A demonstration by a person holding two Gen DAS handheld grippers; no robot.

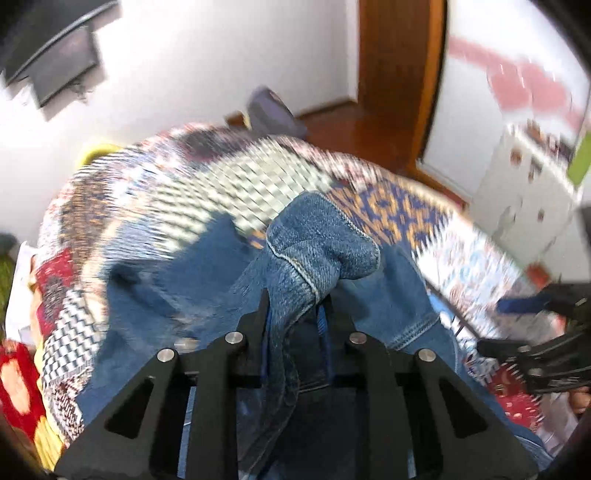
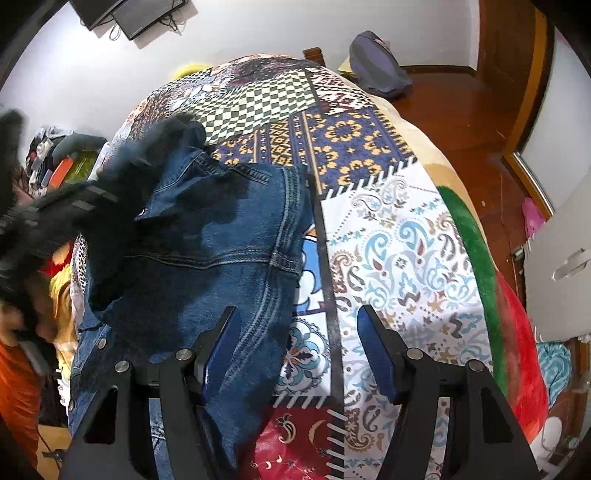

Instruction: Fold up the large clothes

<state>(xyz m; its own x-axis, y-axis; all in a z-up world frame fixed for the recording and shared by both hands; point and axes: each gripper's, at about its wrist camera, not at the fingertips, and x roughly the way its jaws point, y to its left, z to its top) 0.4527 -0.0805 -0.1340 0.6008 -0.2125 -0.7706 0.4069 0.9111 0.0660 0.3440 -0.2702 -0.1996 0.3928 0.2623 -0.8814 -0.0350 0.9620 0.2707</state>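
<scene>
Pinching a bunched fold of the denim jacket [image 1: 321, 251], your left gripper [image 1: 293, 299] is clenched on the cloth, which spills up over its fingertips. Your right gripper [image 2: 297, 325] is spread wide with nothing between its blue pads [image 2: 373, 343], poised just above the jacket's right edge. The jacket lies on the patchwork bedspread [image 2: 399, 236]. Farther off, a purple backpack [image 2: 376, 62] sits on the wooden floor [image 2: 454, 110] by the white wall [image 2: 236, 33].

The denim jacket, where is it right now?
The denim jacket lies on the patchwork bedspread, left of centre in the right wrist view. One bunched fold is pinched in the left claw, while the right claw is open at its edge.
</scene>
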